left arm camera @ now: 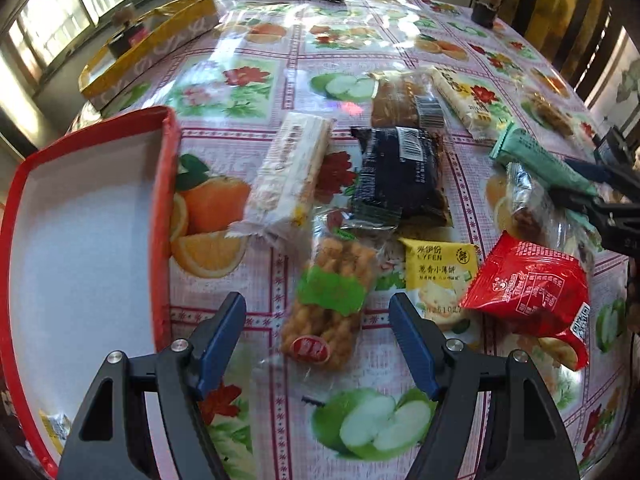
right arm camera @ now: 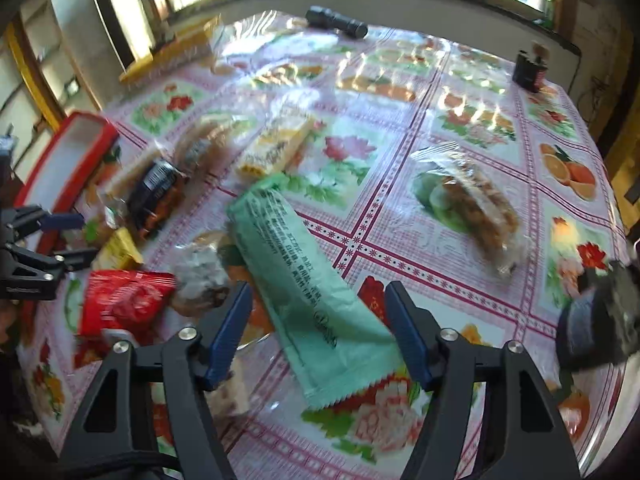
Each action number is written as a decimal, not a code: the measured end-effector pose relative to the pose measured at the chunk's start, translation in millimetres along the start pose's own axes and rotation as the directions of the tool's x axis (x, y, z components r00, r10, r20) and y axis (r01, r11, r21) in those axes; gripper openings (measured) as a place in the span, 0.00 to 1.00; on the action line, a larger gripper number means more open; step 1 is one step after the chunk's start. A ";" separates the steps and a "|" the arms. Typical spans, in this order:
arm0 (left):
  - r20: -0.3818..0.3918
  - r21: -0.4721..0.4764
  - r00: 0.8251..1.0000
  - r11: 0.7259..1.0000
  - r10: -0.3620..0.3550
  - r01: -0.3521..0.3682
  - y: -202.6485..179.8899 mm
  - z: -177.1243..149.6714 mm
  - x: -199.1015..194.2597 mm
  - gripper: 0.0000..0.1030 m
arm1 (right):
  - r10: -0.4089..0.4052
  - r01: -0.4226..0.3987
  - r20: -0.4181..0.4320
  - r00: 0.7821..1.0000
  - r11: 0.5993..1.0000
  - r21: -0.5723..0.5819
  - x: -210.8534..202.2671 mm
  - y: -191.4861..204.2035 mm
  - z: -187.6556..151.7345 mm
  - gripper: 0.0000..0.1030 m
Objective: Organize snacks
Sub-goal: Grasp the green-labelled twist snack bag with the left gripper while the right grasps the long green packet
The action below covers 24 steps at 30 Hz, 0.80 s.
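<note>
progress: early, by my read | red tray [left arm camera: 166, 168] nearly bare | snack packets [left arm camera: 400, 176] loose on worktop [left arm camera: 280, 420] | left tongs [left arm camera: 318, 340] wide around twist-snack pack [left arm camera: 328, 300] | right tongs [right arm camera: 318, 332] wide around green packet [right arm camera: 304, 288]

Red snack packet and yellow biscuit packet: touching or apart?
Touching. The left wrist view shows the red snack packet with its left corner overlapping the yellow biscuit packet.
</note>
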<state>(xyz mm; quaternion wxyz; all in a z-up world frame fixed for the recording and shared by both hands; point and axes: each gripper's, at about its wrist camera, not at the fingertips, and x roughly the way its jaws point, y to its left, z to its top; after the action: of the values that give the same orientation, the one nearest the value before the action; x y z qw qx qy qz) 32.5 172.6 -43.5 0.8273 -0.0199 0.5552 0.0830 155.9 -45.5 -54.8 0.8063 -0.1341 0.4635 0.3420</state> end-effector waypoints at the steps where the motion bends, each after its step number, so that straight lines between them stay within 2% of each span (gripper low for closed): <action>1: 0.008 0.004 1.000 1.000 -0.002 0.002 -1.8 1.0 0.2 0.72 | -0.006 0.006 -0.001 1.000 1.000 -0.014 2.0 1.3 1.2 0.66; 5: 0.024 0.004 1.000 1.000 -0.017 0.017 -3.1 4.5 1.7 0.69 | -0.049 0.049 0.008 0.999 0.997 -0.053 5.4 7.2 3.0 0.56; 6: 0.029 0.007 0.999 1.000 -0.020 0.019 -3.6 4.6 1.4 0.64 | -0.046 0.046 0.010 0.999 0.998 -0.050 4.1 7.9 2.4 0.50; 7: 0.038 0.014 0.999 1.000 -0.022 0.021 -4.3 3.9 0.2 0.49 | -0.046 0.046 0.011 0.999 0.998 -0.045 2.8 7.5 1.7 0.42; 9: 0.040 0.016 0.998 0.998 -0.056 0.056 -4.1 4.1 -1.5 0.33 | -0.048 0.049 0.012 0.999 0.999 -0.021 -0.1 6.5 -0.4 0.33; 11: 0.047 0.026 0.998 0.999 -0.045 0.044 -6.8 2.8 -2.0 0.33 | -0.036 0.036 0.019 0.999 0.999 0.016 -3.6 4.2 -2.6 0.30; 16: 0.052 -0.003 0.995 0.997 -0.083 0.083 -6.5 -3.9 -8.8 0.33 | -0.023 0.017 0.045 0.999 0.992 0.121 -13.6 0.5 -12.2 0.28; 21: 0.096 -0.036 0.992 0.996 -0.077 0.081 -7.1 -15.0 -31.8 0.33 | 0.012 -0.034 0.107 0.994 0.976 0.213 -40.8 0.9 -24.1 0.27; 24: 0.127 -0.044 0.990 0.996 -0.067 0.073 -9.4 -23.6 -45.4 0.33 | 0.017 -0.051 0.150 0.989 0.972 0.227 -58.9 12.7 -32.5 0.26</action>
<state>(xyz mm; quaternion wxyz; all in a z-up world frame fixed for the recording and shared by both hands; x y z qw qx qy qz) -4.3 155.1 -11.2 0.8622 -0.0539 0.4989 0.0686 106.2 -78.7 -21.5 0.8423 -0.0061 0.4419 0.3088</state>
